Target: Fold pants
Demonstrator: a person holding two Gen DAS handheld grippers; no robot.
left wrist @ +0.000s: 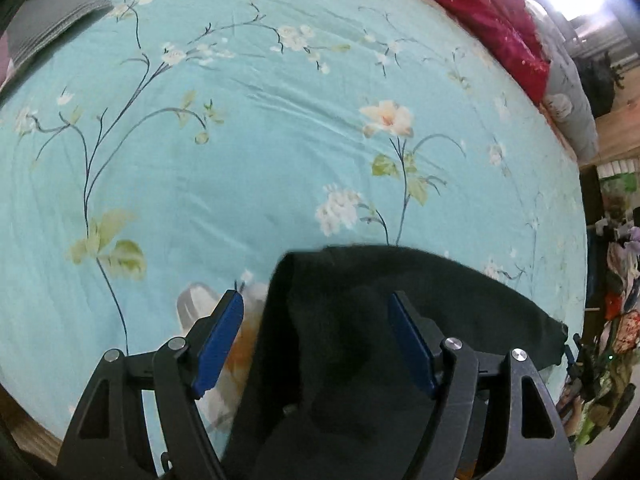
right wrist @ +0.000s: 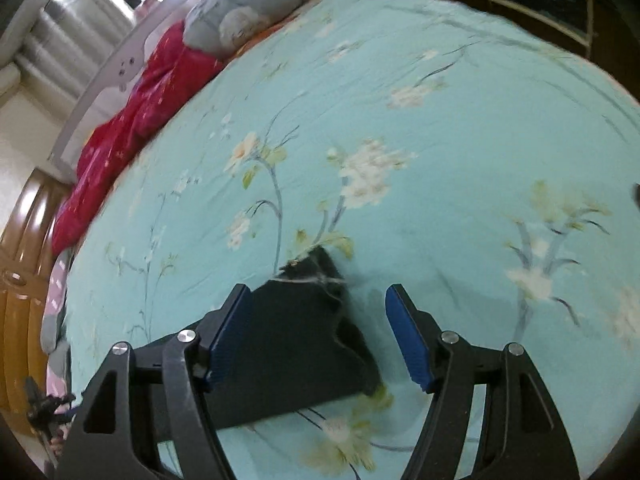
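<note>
Bed (left wrist: 280,152) with teal floral sheet carries everything; red blanket (left wrist: 480,12) along the far edge. Black pants (left wrist: 360,340) lie on the sheet at the near edge, bunched under both grippers. Left gripper (left wrist: 316,340) jaws wide, cloth below them, pads not pressing. Right gripper (right wrist: 320,336) jaws wide too, over a folded corner with a pale cord. Fabric looks soft, light and limp, likely sagging and creeping when lifted. Best hold: pinch hem or waistband edges through all layers, one corner each, keeping them taut.
</note>
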